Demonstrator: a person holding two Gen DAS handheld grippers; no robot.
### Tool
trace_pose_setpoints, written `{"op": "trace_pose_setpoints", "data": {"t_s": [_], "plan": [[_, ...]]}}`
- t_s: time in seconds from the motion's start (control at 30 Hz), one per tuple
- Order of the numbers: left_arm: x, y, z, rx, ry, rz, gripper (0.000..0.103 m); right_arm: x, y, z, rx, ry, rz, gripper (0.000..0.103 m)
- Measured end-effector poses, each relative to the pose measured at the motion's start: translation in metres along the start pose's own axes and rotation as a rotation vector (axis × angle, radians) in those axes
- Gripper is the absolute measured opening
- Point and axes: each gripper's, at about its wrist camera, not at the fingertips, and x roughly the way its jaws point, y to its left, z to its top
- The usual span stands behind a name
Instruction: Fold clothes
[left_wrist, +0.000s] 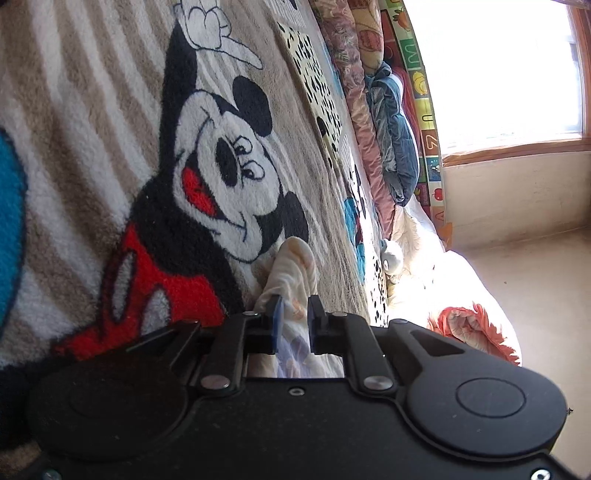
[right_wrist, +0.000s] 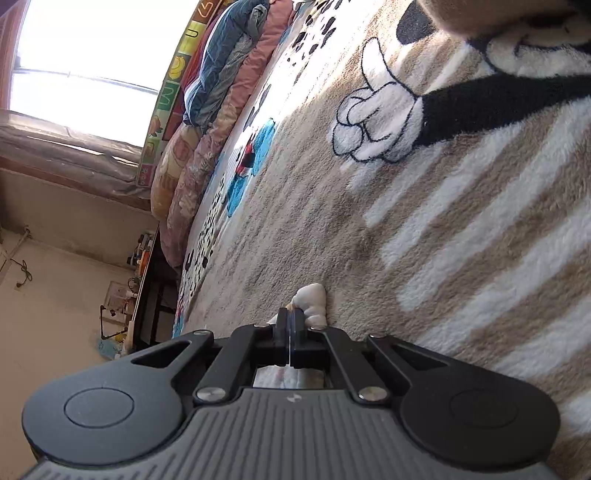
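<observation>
**Both grippers on a small cloth, bed covered in a fuzzy cartoon blanket**

Bedroom, bright window (left_wrist: 498, 66) at the far side, and the whole bed is under a plush fleece blanket (left_wrist: 92, 110) with beige and white stripes and a big cartoon mouse on it. A stack of quilts (right_wrist: 207, 122) is piled along the far edge.

The garment (left_wrist: 291, 273) is a small, thin, cream thing with faint orange print, soft and wrinkly, lying on the blanket. Seen from the left wrist, it runs straight out ahead of the fingers, long axis in line with them, bunched into a ridge that passes between the blue pads (left_wrist: 276, 325). The left gripper (left_wrist: 293, 306) has a narrow gap with cloth filling it, so I'd call that a loose pinch rather than a hard clamp.

The right gripper (right_wrist: 291, 317) is clenched nearly flat, with a white fold of the garment (right_wrist: 312, 299) poking out just past the tips and slightly to one side. Looks like an edge is caught.

My guess: both hands hold one edge each, and the next move depends on lifting them together so the cloth hangs evenly. The fleece is grippy, so dragging could bunch it.
</observation>
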Motion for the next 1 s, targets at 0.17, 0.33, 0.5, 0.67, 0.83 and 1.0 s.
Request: {"op": "trace_pose_setpoints", "data": {"t_s": [0.17, 0.33, 0.5, 0.67, 0.83, 1.0], "plan": [[0.010, 0.009, 0.003, -0.023, 0.006, 0.049, 0.009, 0.002, -0.005, 0.000, -0.029, -0.020, -0.022, 0.000], [0.007, -0.004, 0.007, -0.012, -0.004, -0.032, 0.028, 0.002, 0.001, 0.001, -0.050, -0.016, -0.029, 0.005], [0.022, 0.000, 0.017, -0.015, -0.018, -0.059, 0.030, 0.005, -0.003, 0.000, -0.038, -0.011, -0.028, 0.000], [0.039, -0.008, 0.020, 0.045, -0.006, 0.043, 0.027, 0.005, -0.007, 0.002, -0.027, -0.001, -0.023, 0.000], [0.029, -0.007, 0.021, 0.012, -0.026, 0.013, 0.029, 0.005, -0.008, 0.003, -0.019, 0.004, -0.017, 0.000], [-0.002, -0.015, 0.016, -0.001, -0.096, -0.013, 0.044, -0.005, -0.003, 0.002, 0.021, -0.048, -0.012, 0.002]]}}
